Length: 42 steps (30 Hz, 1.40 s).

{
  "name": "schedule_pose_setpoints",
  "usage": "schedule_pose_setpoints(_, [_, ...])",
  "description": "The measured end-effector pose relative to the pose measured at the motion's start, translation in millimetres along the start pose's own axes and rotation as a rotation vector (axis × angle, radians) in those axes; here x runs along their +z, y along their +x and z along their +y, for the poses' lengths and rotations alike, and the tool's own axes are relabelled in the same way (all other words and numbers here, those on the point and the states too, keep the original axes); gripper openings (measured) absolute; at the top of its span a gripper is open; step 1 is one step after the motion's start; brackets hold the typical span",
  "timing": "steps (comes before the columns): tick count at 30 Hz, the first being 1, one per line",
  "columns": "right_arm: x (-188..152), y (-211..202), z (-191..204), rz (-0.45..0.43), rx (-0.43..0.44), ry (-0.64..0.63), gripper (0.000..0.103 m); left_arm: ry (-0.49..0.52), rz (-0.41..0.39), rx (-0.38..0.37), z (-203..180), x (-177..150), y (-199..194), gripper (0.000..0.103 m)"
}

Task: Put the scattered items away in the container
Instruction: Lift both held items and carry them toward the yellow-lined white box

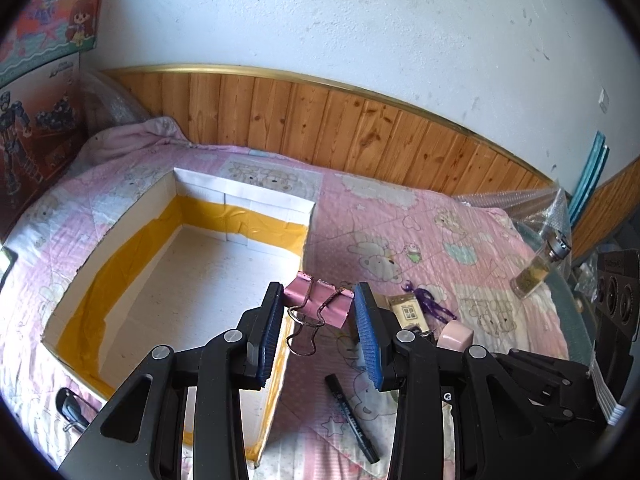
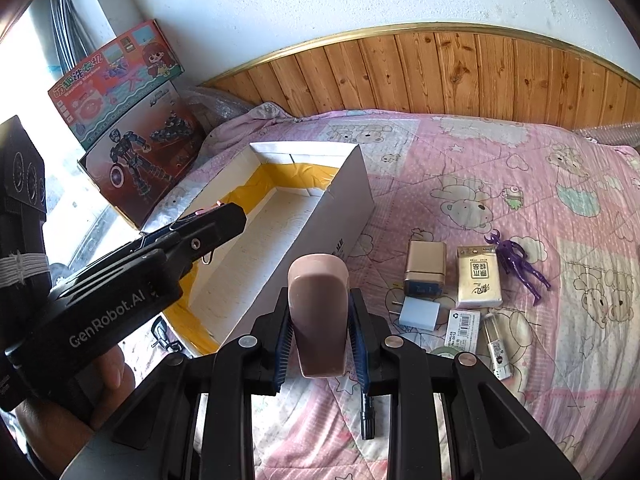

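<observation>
My left gripper (image 1: 318, 298) is shut on a pink binder clip (image 1: 320, 304), whose wire handles hang down, held over the near right corner of the open white box (image 1: 240, 196) lined with yellow tape. In the right wrist view the left gripper (image 2: 234, 216) hovers above the box (image 2: 352, 200). My right gripper (image 2: 320, 298) is shut on a rounded pink-brown block (image 2: 318, 320), held upright just right of the box. On the pink bedspread lie a black marker (image 1: 352, 420), a gold case (image 2: 426, 264), a white charger (image 2: 420, 312), a tissue pack (image 2: 478, 280) and a purple figure (image 2: 516, 268).
A staples box (image 2: 464, 330), a white tube (image 2: 498, 354) and a green tape roll (image 2: 442, 352) lie near the right gripper. A glass bottle (image 1: 538, 270) stands at the right edge. Toy boxes (image 2: 136, 120) lean at the far left. A black clip (image 1: 72, 408) lies left of the box.
</observation>
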State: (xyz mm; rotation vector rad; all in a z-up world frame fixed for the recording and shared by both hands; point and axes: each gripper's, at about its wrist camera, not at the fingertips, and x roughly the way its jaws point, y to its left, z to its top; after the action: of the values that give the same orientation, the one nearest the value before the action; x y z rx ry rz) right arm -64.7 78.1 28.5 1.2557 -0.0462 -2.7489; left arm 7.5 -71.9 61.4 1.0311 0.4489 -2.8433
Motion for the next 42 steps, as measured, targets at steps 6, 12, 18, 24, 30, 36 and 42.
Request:
schedule_pose_setpoints(6, [4.7,1.1,1.8,-0.006,0.007,-0.005,0.028,-0.01,0.008,-0.002,7.5,3.6,0.5,0.037])
schedule_pose_setpoints(12, [13.8,3.0,8.9,-0.019,0.026,-0.009,0.028,0.015,0.005,0.015,5.8,16.6,2.4,0.037])
schedule_pose_setpoints(18, [25.5,12.0,13.7,-0.026,0.038,-0.013,0.028,0.012,0.015,0.04,15.9,26.7,14.1,0.037])
schedule_pose_setpoints(24, [33.5,22.1,15.5,-0.023,0.04,-0.015,0.028,-0.017,0.055,0.044,32.8,29.6,31.4,0.037])
schedule_pose_setpoints(30, [40.7,27.2,13.8,-0.03,0.056,-0.01,0.027,-0.032,0.073,0.075,52.2,35.0,42.1,0.037])
schedule_pose_setpoints(36, [45.8,36.5,17.5,-0.036,0.069,-0.007,0.027,-0.083,0.11,0.089,75.7,42.5,59.0,0.037])
schedule_pose_setpoints(42, [48.0,49.8,12.7,-0.021,0.067,0.016,0.027,-0.093,0.145,0.11,87.2,49.5,81.2,0.037])
